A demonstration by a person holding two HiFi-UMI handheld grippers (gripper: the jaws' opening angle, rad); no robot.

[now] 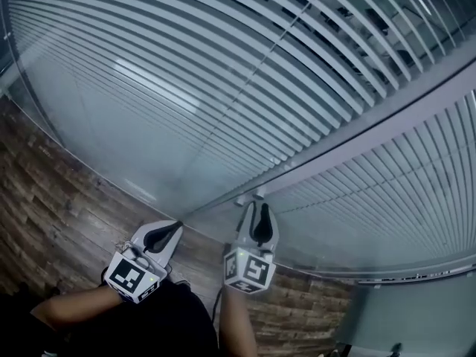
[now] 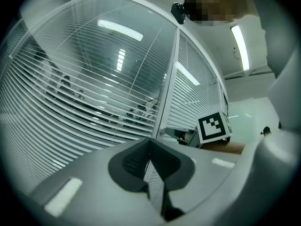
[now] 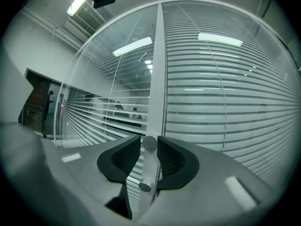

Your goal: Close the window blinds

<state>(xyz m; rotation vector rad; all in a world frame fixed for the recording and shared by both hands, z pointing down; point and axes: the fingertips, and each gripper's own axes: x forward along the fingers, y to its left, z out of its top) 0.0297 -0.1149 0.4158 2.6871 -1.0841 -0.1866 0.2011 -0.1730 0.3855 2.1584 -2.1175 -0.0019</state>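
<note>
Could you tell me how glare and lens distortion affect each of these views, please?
Head view: the blind slats bow into arcs, and pale glare washes the glass. Left gripper view: a bright light streak sits on the glass, and the corners go black. Right gripper view: similar light streaks, yet the knob in the foreground is sharp.

Wood-plank floor (image 1: 52,199) lies underfoot. A strip light (image 2: 240,41) glows on the white ceiling (image 2: 263,86). A brown door (image 3: 34,100) stands far off, a small figure (image 3: 49,98) just beside it.
</note>
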